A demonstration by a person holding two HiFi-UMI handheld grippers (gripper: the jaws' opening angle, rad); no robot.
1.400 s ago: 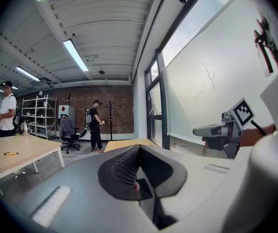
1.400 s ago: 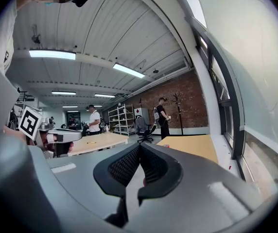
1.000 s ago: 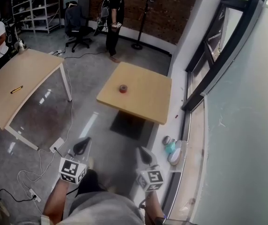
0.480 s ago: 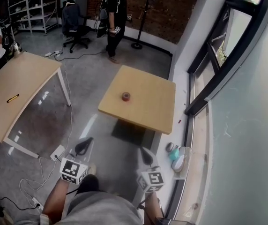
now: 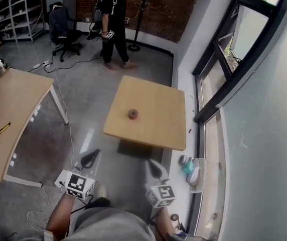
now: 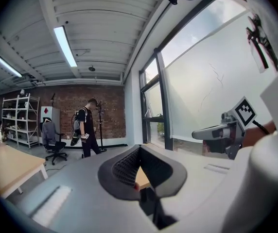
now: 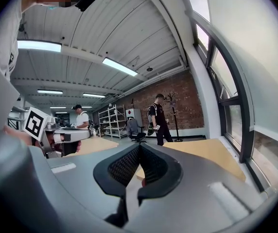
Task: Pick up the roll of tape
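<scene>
The roll of tape (image 5: 133, 114), small and dark red, lies flat near the middle of a small square wooden table (image 5: 158, 124) ahead of me. Both grippers are well short of that table, held level over the floor. My left gripper (image 5: 89, 158) is shut and holds nothing. My right gripper (image 5: 154, 168) is also shut and empty. In the left gripper view the pads of the left gripper (image 6: 138, 152) meet, with a sliver of the table top (image 6: 142, 178) showing beyond them. The right gripper view shows the right gripper (image 7: 139, 148) the same way, the table (image 7: 202, 152) ahead of it.
A larger wooden table (image 5: 13, 109) with a yellow pen (image 5: 4, 128) stands at the left. A person (image 5: 112, 24), an office chair (image 5: 60, 26) and shelves are at the back. Cables and a power strip (image 5: 60, 177) lie on the floor. Small items (image 5: 188, 167) sit by the window wall on the right.
Both grippers have travelled forward across the floor, still shut. The small table and the tape now sit lower and nearer in the head view.
</scene>
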